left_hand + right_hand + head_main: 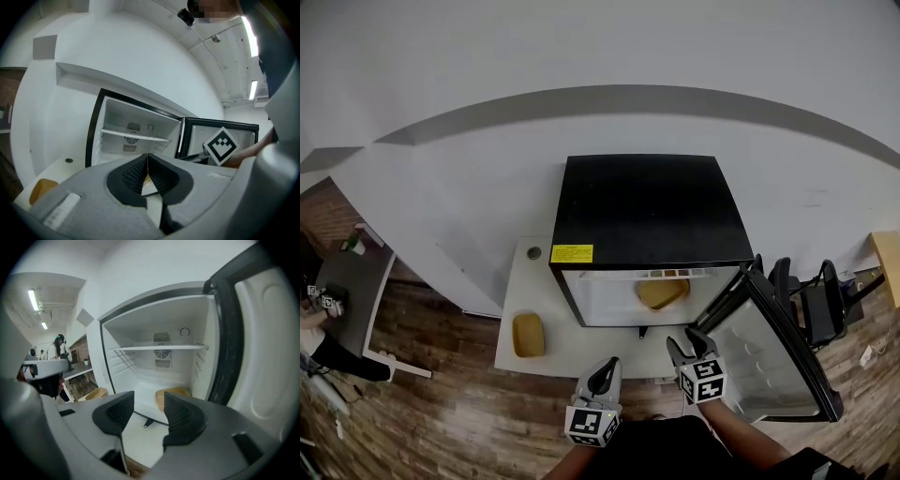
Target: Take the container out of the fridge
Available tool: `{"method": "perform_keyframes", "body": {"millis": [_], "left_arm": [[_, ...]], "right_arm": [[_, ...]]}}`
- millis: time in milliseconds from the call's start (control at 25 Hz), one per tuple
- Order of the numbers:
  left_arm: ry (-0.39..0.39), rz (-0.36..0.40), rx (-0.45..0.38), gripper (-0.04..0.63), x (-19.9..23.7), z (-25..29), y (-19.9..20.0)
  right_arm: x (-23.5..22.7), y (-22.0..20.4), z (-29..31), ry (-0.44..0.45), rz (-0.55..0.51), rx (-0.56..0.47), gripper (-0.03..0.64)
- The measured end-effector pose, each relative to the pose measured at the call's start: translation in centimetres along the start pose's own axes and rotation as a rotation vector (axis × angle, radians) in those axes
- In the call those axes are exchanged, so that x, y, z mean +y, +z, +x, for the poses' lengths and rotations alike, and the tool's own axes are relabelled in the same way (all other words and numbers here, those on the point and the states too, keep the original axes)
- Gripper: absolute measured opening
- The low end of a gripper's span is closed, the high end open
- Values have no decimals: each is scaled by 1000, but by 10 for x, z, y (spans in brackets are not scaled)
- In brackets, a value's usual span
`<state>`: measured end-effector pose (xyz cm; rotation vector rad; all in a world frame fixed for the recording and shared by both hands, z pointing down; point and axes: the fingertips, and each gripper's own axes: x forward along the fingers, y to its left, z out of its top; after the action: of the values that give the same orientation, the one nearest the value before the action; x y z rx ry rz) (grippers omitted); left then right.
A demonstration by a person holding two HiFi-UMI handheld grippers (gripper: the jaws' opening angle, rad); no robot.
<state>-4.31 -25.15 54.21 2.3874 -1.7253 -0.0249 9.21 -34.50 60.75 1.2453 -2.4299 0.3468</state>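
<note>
Fridge [647, 211] door [778, 347] open; tan container [662, 292] on its floor (second container [528, 335] outside on table [581, 349]). Right gripper [686, 342] jaws apart, empty. Left gripper [603, 375] jaws pressed together, empty.

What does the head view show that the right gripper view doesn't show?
Only the head view: the black top of the fridge and its yellow sticker. Only the right gripper view: the fan grille on the back wall inside, and a person far off. Both: the open door, the tan container inside, and a second container on the table.
</note>
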Motion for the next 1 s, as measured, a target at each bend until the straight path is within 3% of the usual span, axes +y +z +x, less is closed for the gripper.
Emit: {"method": "perform_keyframes", "body": {"millis": [560, 1000], "left_arm": [[45, -14, -23, 15, 18, -10, 5], [105, -18, -26, 15, 44, -7, 14]], "right_arm": [[5, -32, 109, 61, -124, 194, 181], [-16, -65, 184, 58, -214, 348, 181]]}}
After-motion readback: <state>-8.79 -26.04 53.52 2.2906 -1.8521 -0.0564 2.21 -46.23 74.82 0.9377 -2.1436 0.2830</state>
